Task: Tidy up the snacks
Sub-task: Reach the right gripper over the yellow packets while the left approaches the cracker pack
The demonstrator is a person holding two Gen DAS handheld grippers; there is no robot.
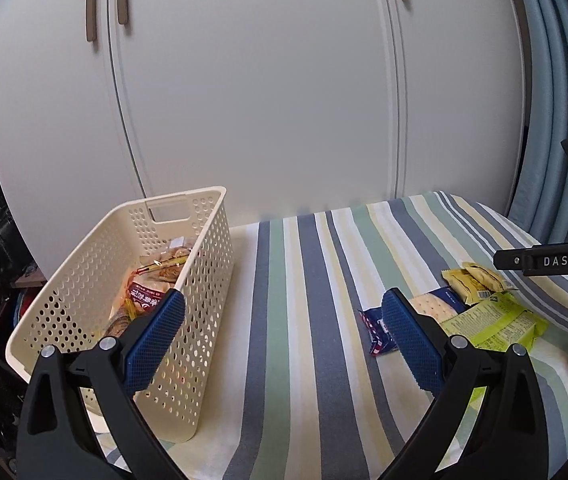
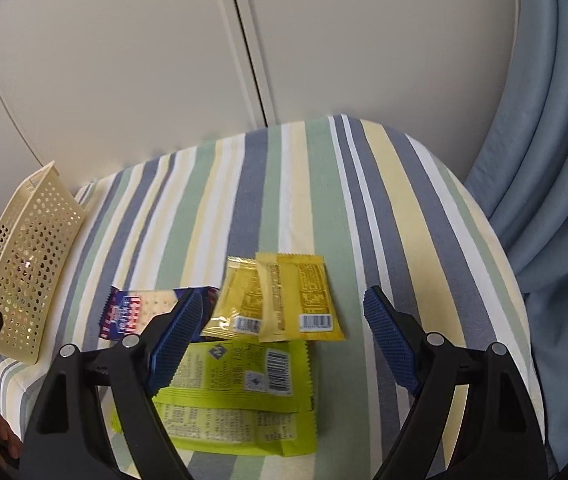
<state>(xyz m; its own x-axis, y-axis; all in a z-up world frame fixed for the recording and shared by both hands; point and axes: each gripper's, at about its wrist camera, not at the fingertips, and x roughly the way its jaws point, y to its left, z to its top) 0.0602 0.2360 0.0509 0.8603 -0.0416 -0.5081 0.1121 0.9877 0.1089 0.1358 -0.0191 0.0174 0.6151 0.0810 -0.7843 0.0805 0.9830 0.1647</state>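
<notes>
Left gripper (image 1: 284, 328) hung over striped cloth (image 1: 284, 280), fingers spread, empty, just right of cream basket (image 1: 187, 320) holding bagged snacks (image 1: 151, 292). Right gripper (image 2: 284, 344), fingers also spread, hovered above lime-green packet (image 2: 235, 392), two yellow packets (image 2: 296, 296) and blue cracker packet (image 2: 131, 312) lying together on cloth, right of basket.
</notes>
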